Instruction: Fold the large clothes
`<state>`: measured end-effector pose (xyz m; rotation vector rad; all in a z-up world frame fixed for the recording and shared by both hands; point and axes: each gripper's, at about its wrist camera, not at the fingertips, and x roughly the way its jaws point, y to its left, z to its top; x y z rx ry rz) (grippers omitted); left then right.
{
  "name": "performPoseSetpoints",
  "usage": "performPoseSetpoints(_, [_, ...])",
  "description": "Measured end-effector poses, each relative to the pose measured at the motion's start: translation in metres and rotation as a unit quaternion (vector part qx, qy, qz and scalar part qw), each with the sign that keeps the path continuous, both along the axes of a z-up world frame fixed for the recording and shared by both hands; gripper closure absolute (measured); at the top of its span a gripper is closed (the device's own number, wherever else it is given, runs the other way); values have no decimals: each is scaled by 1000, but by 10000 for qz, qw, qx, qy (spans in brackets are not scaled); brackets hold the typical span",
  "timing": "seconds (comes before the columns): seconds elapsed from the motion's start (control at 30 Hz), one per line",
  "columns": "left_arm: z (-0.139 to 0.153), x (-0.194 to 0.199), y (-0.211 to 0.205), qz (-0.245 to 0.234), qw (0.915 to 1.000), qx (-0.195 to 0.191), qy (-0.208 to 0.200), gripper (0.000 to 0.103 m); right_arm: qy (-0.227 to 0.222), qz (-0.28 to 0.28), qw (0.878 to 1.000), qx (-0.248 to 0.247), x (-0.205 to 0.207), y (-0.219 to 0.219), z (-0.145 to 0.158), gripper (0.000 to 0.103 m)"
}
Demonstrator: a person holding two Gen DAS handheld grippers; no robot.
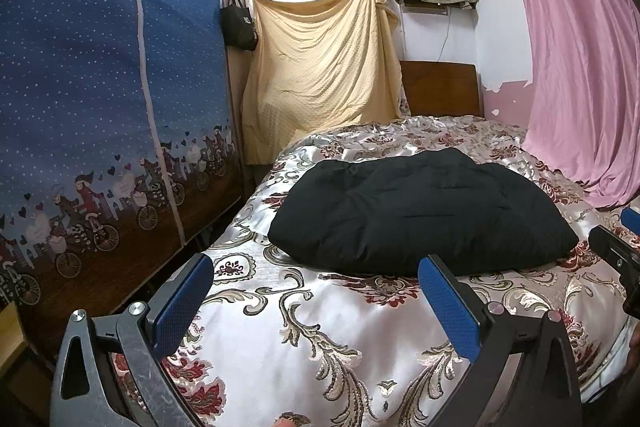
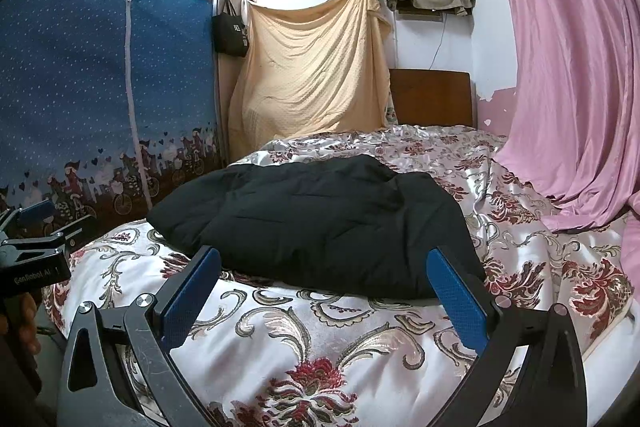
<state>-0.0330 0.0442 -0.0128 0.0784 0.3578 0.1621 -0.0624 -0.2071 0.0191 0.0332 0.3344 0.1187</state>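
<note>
Pink curtain (image 1: 572,67), blue fabric wardrobe (image 1: 100,87), white walls.

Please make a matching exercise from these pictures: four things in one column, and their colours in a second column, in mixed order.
Things:
1. padded garment on the bed
2. curtain
3. wardrobe cover
4. hanging sheet at the back wall

Colours:
A. pale yellow
B. black
C. pink
D. blue with white dots

Pairs: 1-B, 2-C, 3-D, 4-A
</note>
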Motion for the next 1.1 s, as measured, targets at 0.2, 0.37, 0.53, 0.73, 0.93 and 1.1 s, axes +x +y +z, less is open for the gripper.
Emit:
performPoseSetpoints(0.2, [0,0,0,0,10000,-3,-5,0,1,-1,10000,4,0,0,0,2])
performPoseSetpoints(0.37, [0,0,1,6,10000,1,-3,0,4,-4,10000,14,0,-1,-1,2])
performPoseSetpoints(0.53, [0,0,1,0,10000,-1,-10,0,-3,1,10000,14,0,-1,-1,2])
performPoseSetpoints(0.73, [0,0,2,3,10000,-1,-4,0,-2,-1,10000,13,0,-1,-1,2])
performPoseSetpoints(0.93, [-1,0,2,1,10000,8,-4,0,5,-6,10000,16,0,0,-1,2])
performPoseSetpoints(1.1, [-1,0,1,8,10000,0,-6,0,1,-8,10000,16,0,0,-1,2])
